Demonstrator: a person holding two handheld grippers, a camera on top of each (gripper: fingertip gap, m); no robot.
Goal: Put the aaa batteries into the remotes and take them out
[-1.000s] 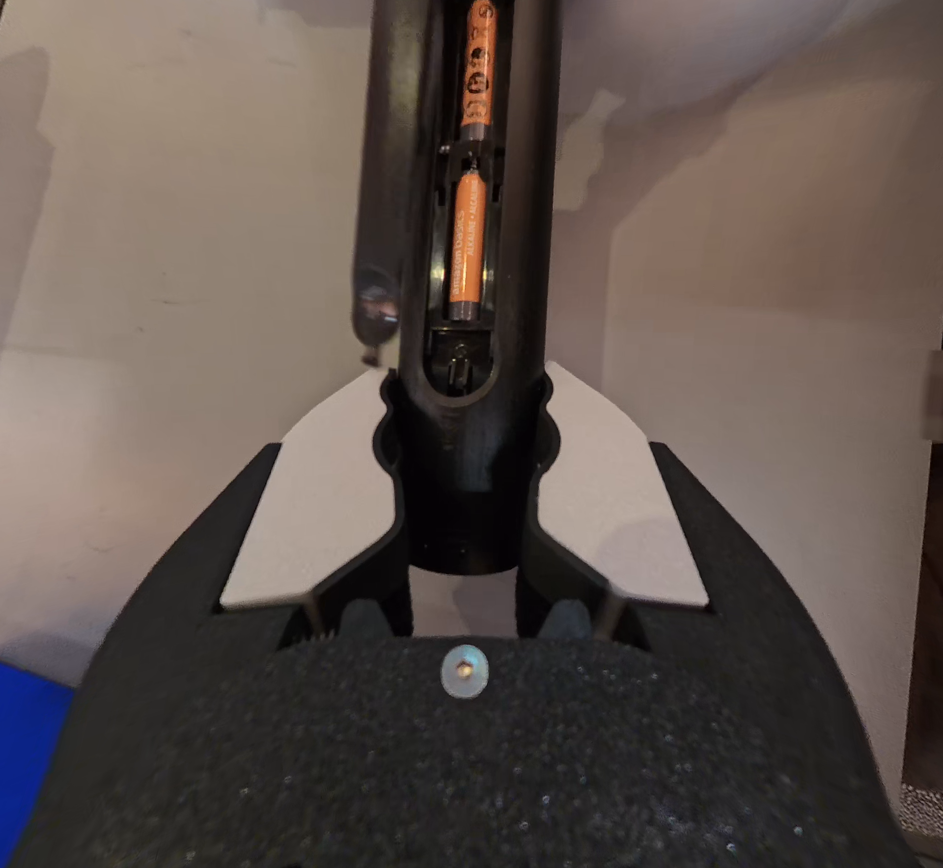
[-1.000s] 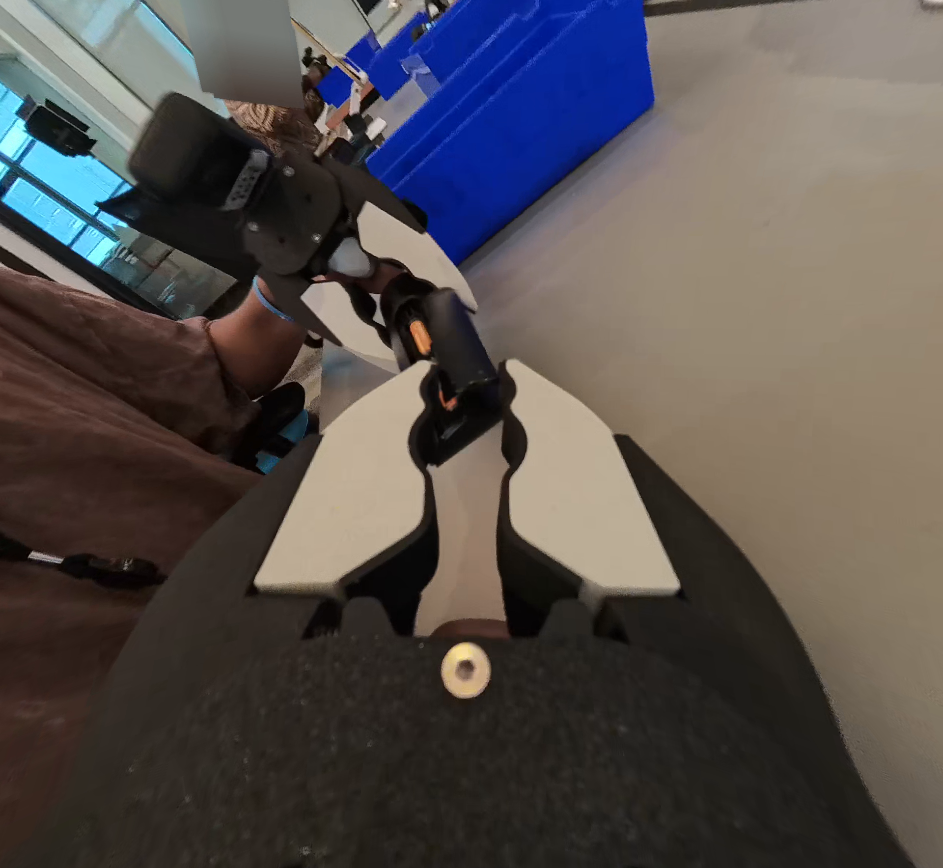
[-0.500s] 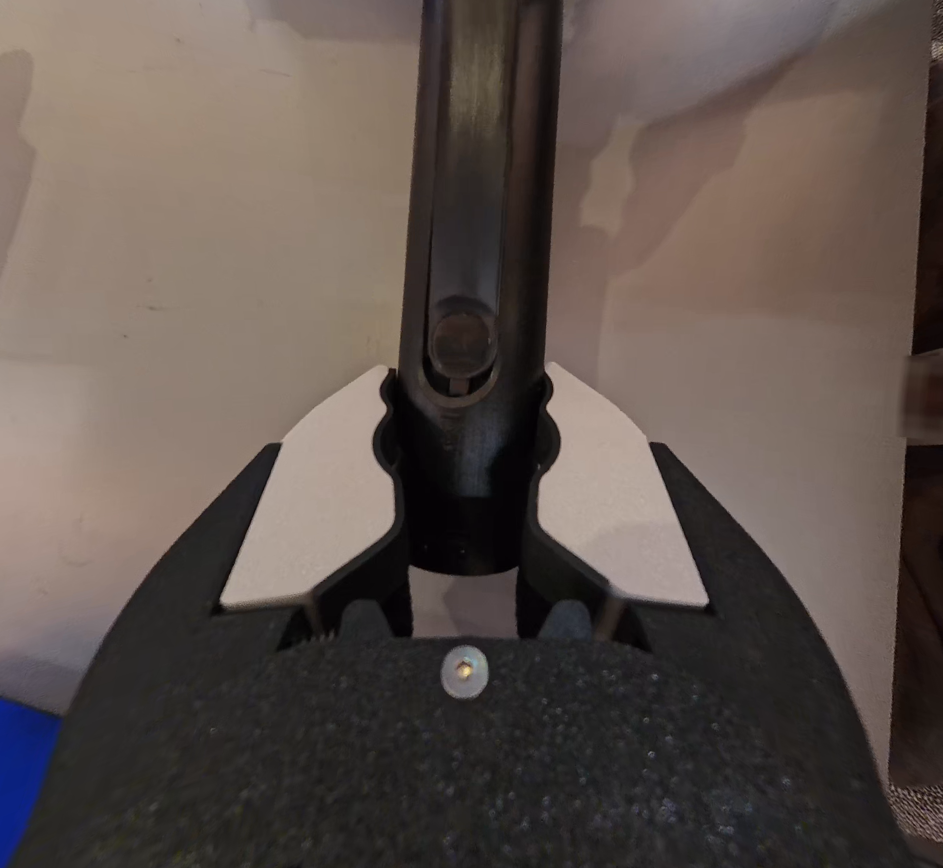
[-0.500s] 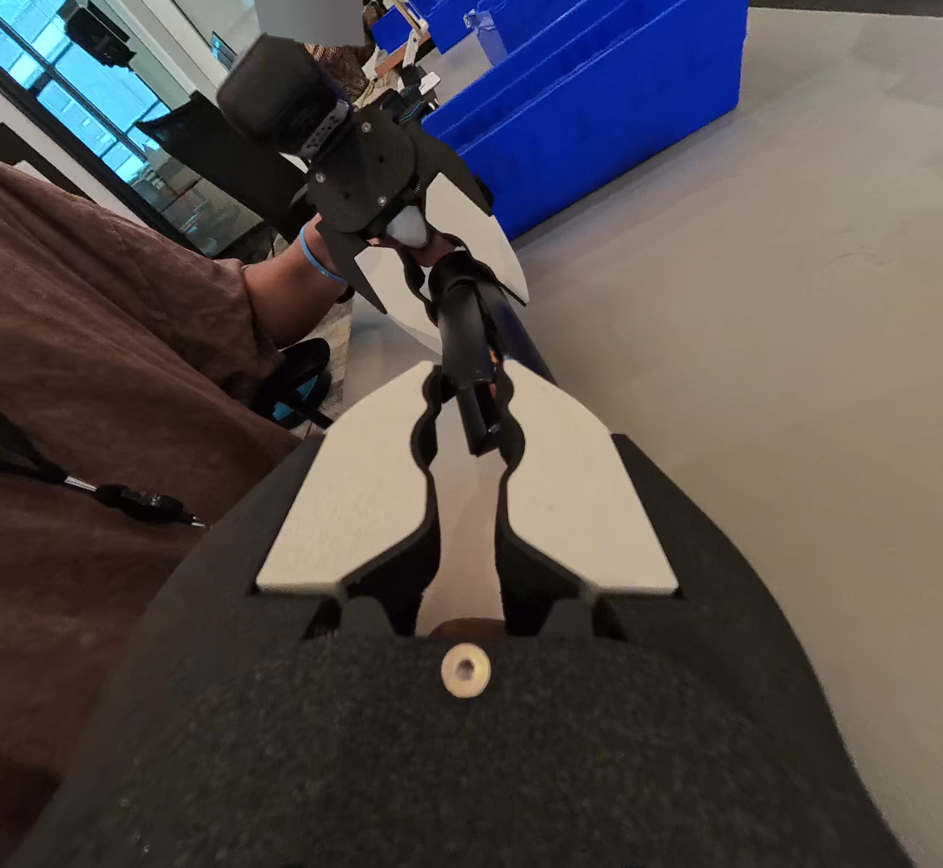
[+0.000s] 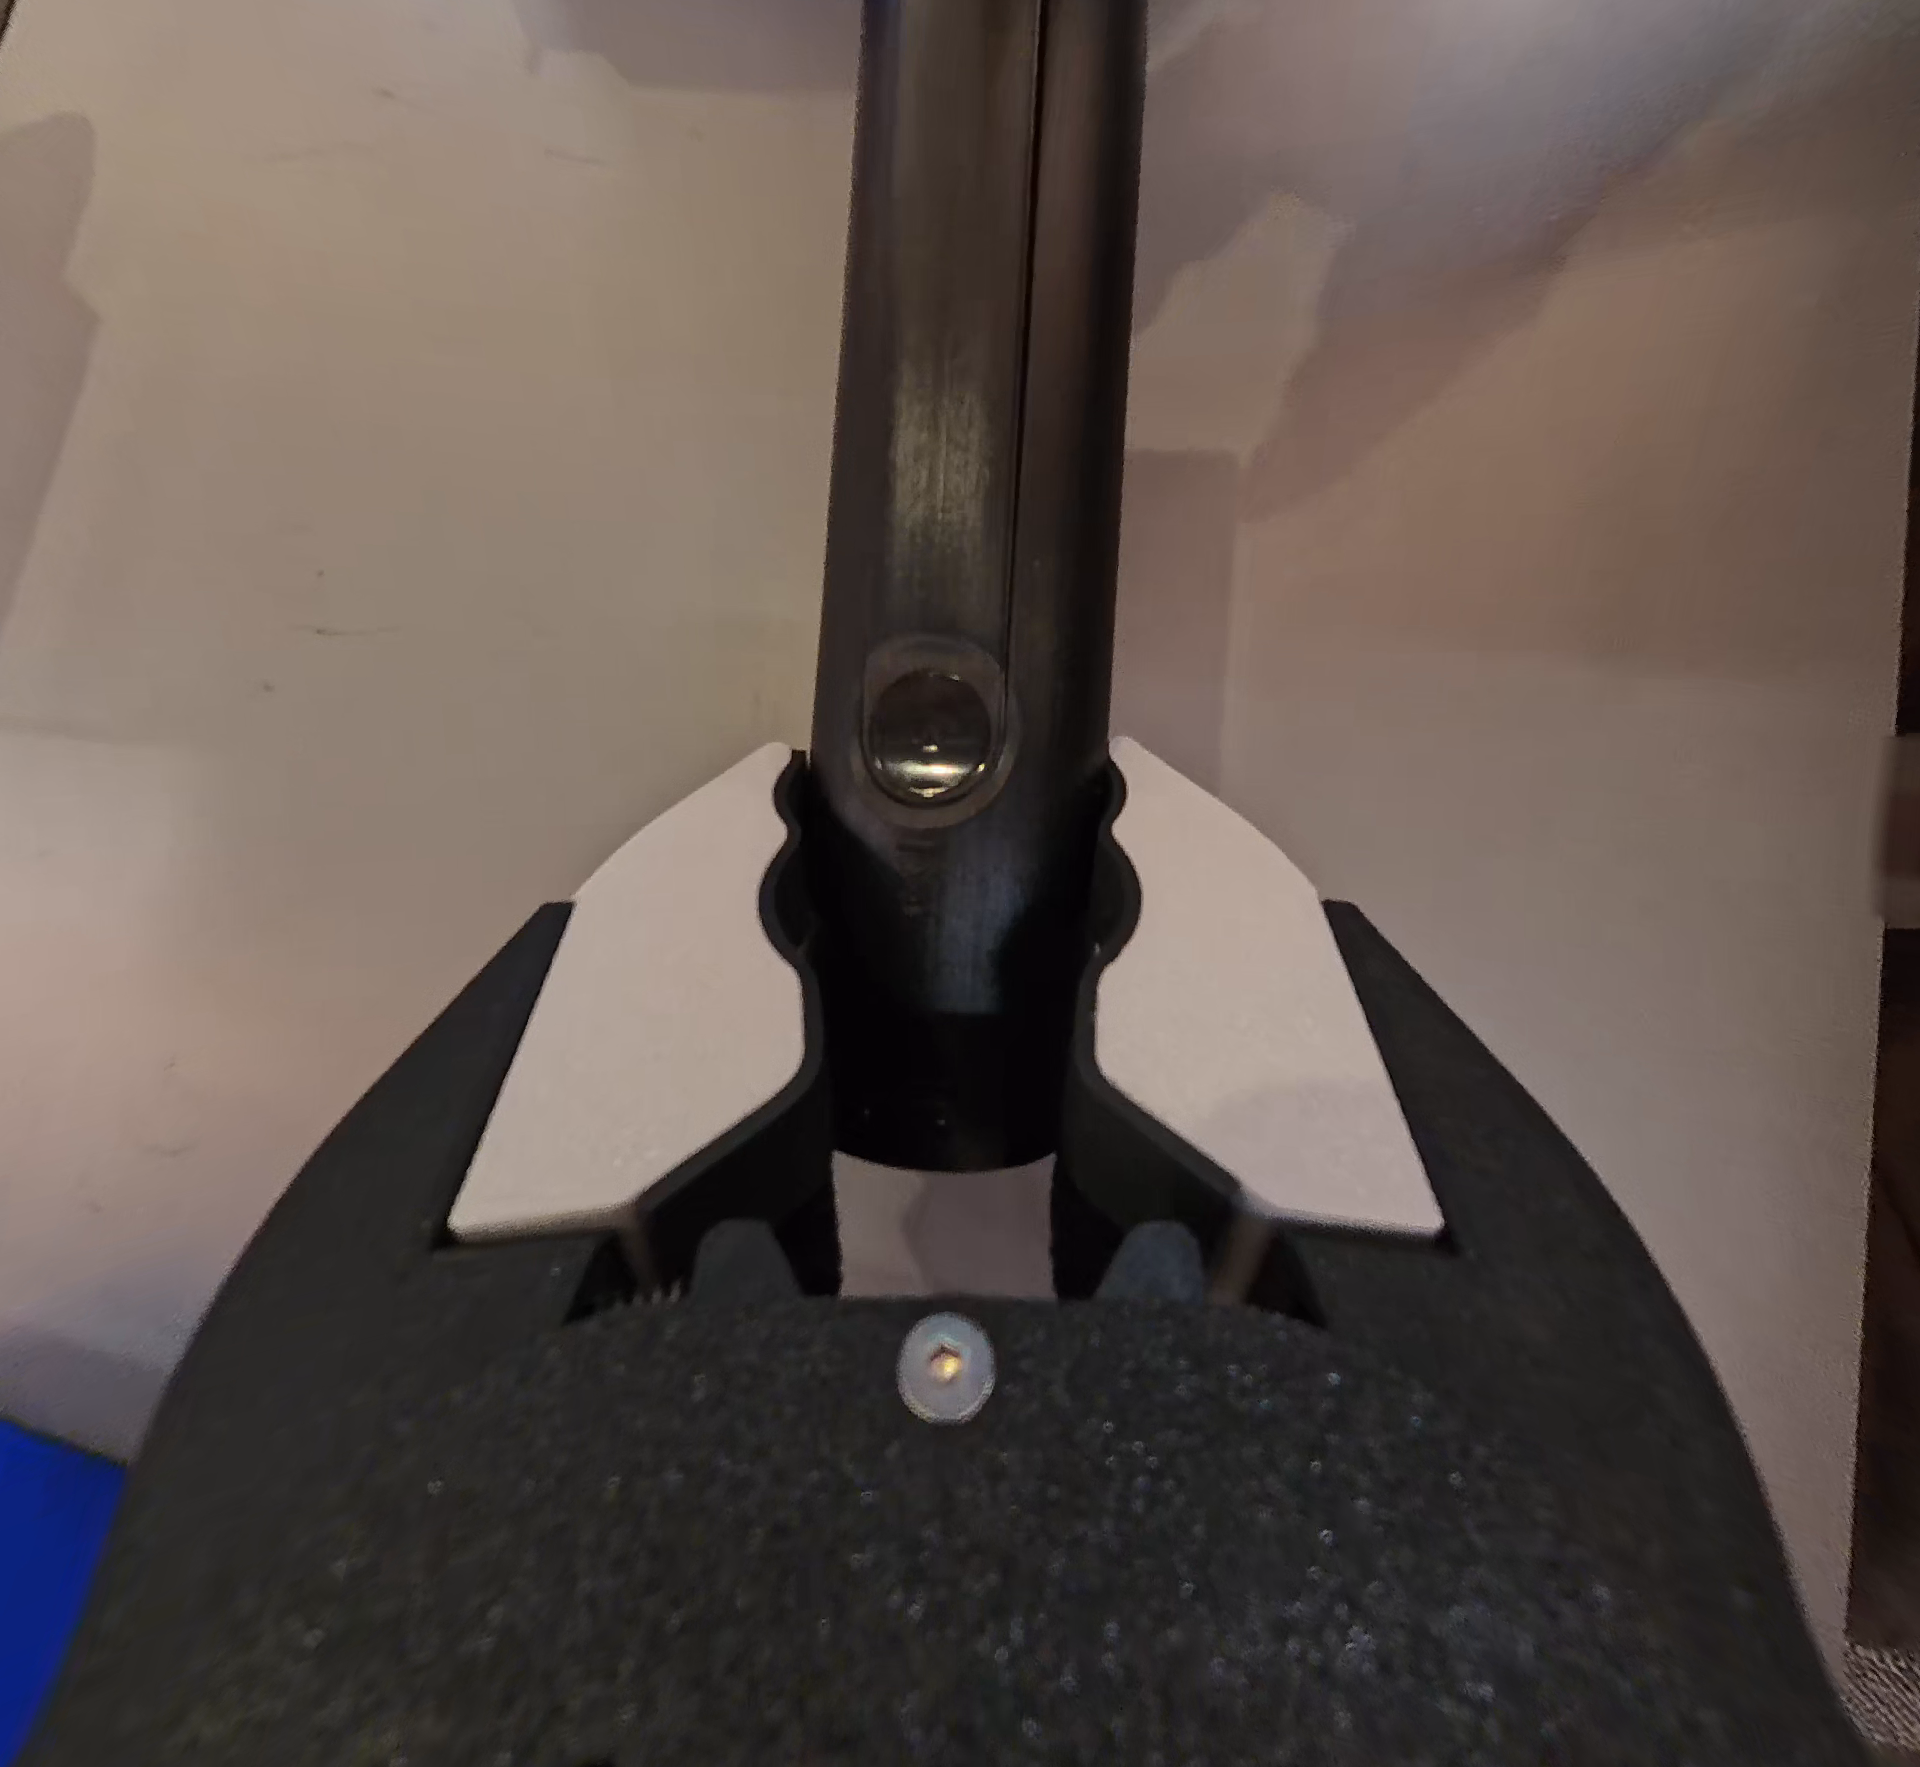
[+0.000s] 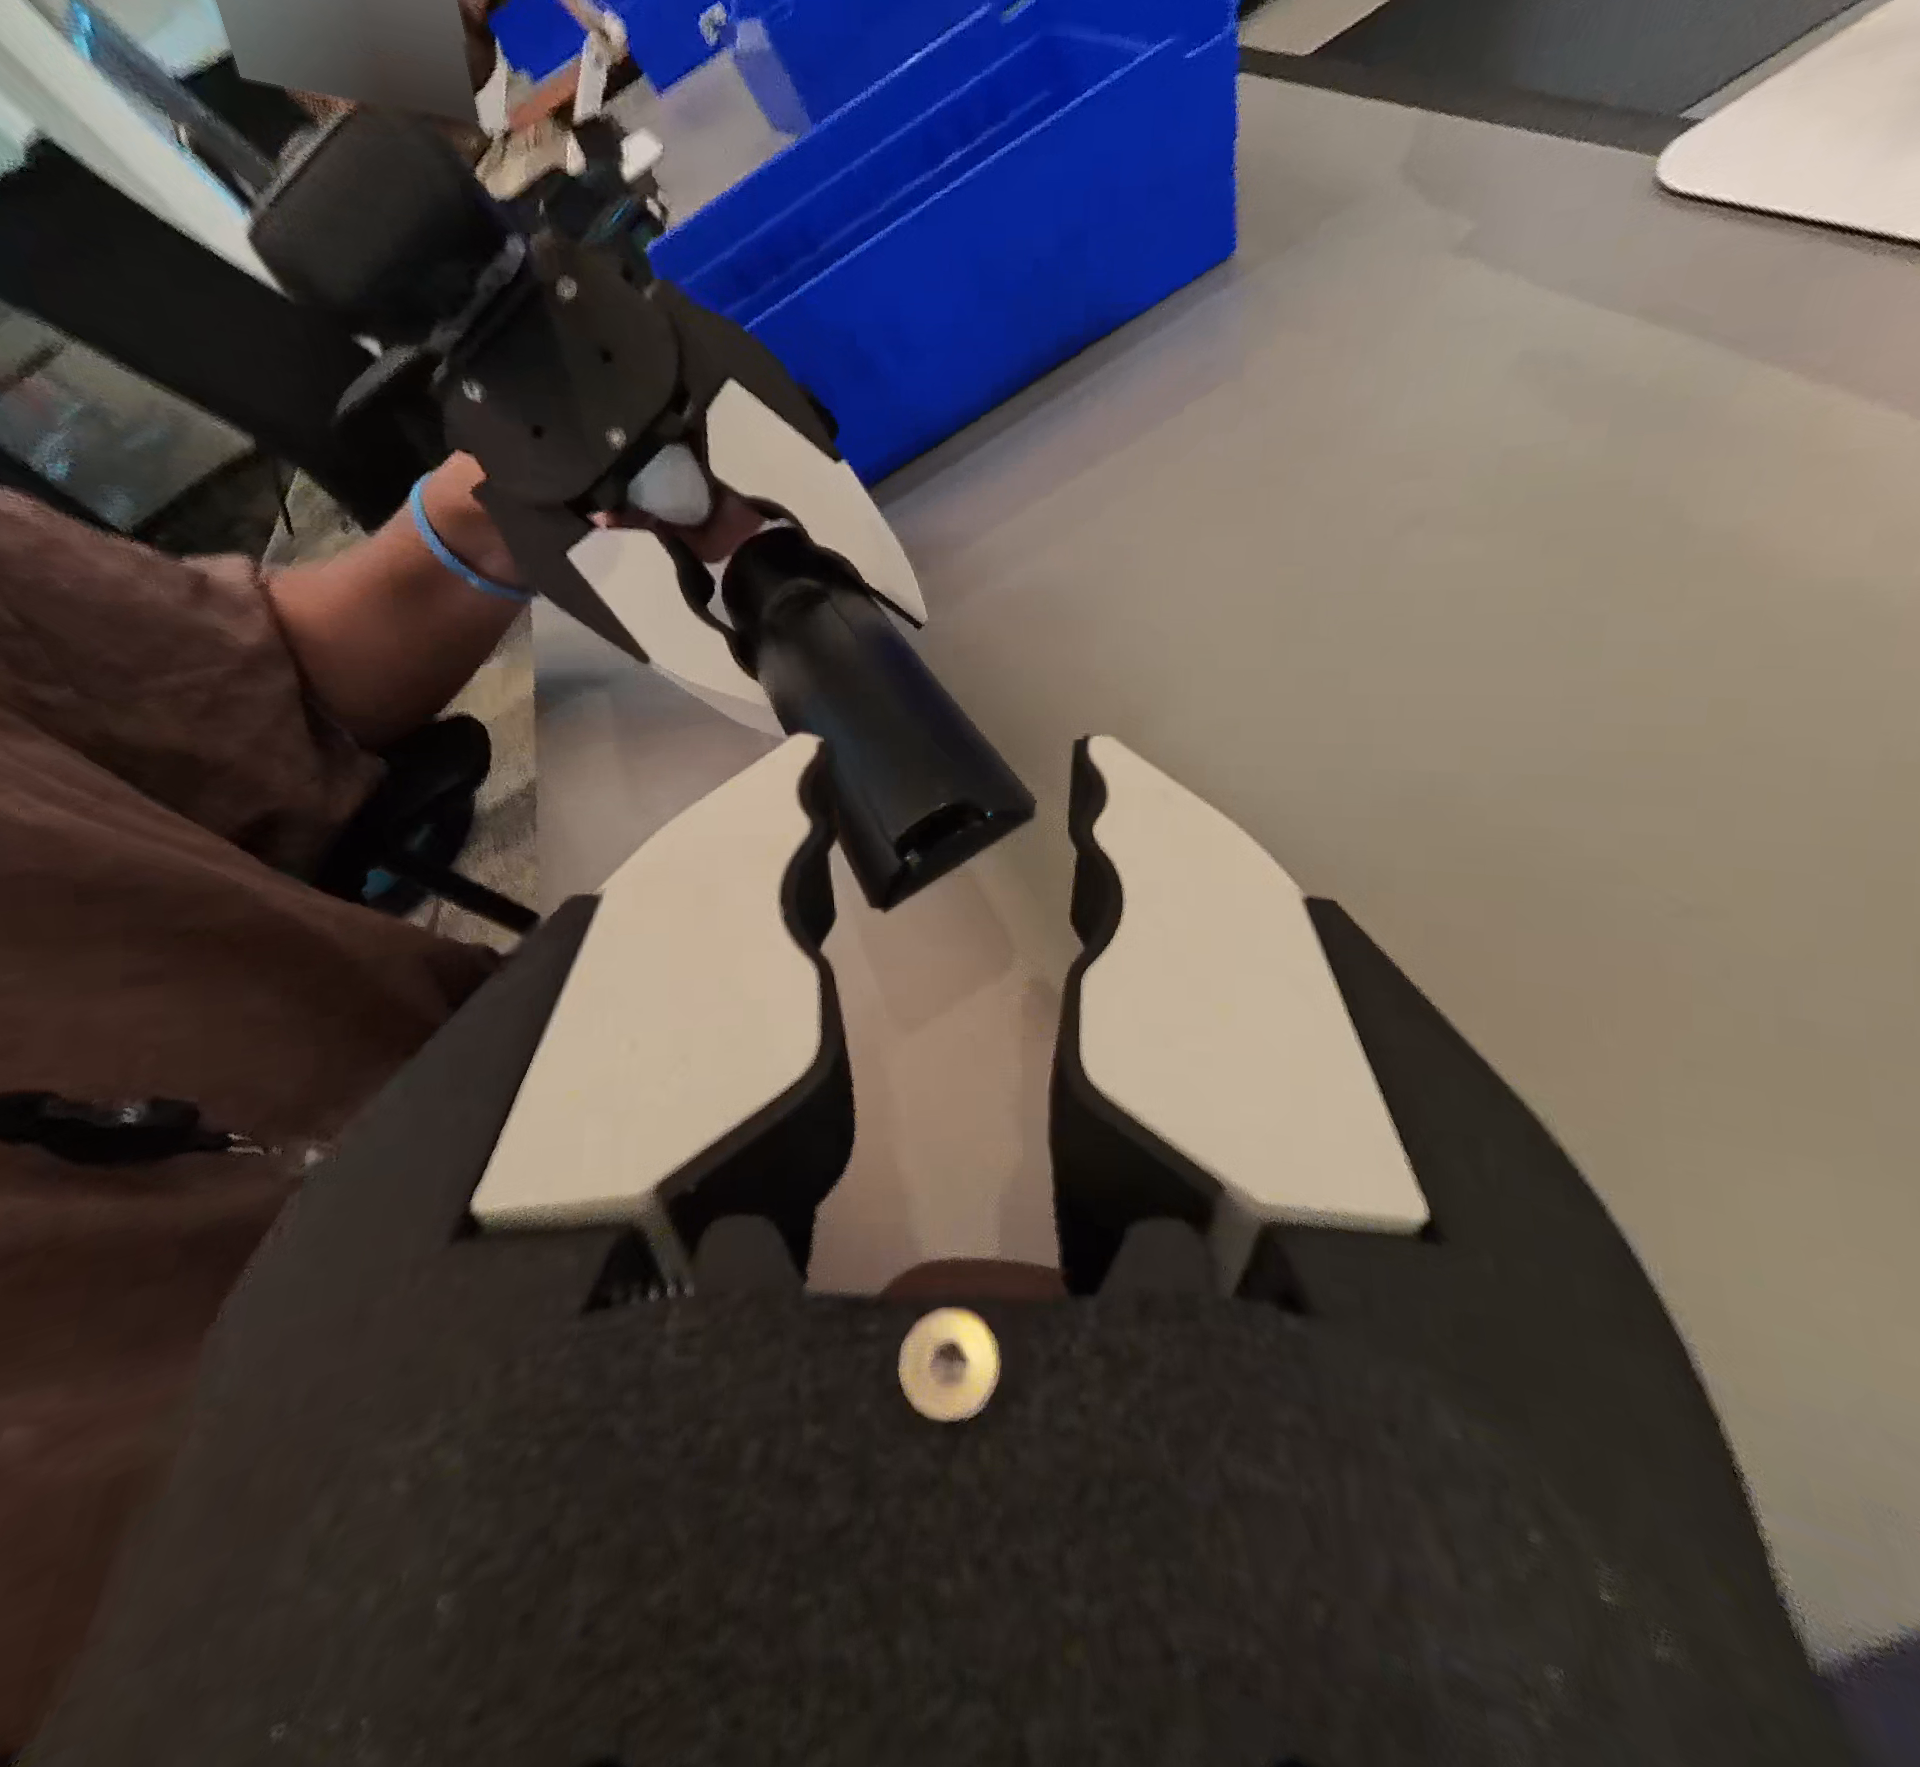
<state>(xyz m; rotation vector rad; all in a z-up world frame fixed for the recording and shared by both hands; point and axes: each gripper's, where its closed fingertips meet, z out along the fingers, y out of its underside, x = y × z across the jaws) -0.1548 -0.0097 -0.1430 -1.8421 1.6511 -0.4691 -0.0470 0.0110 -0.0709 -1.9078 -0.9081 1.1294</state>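
Two grippers share the job: left gripper (image 5: 951, 896) fingers clamp the remote (image 5: 982, 470) steady, cover on; right gripper (image 6: 940, 844) fingers stand open around its far end.

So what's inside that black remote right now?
Nothing inside shows. The remote, clamped in the left gripper, has its battery cover over the compartment, so any batteries are hidden. The right gripper is open beside its far end.
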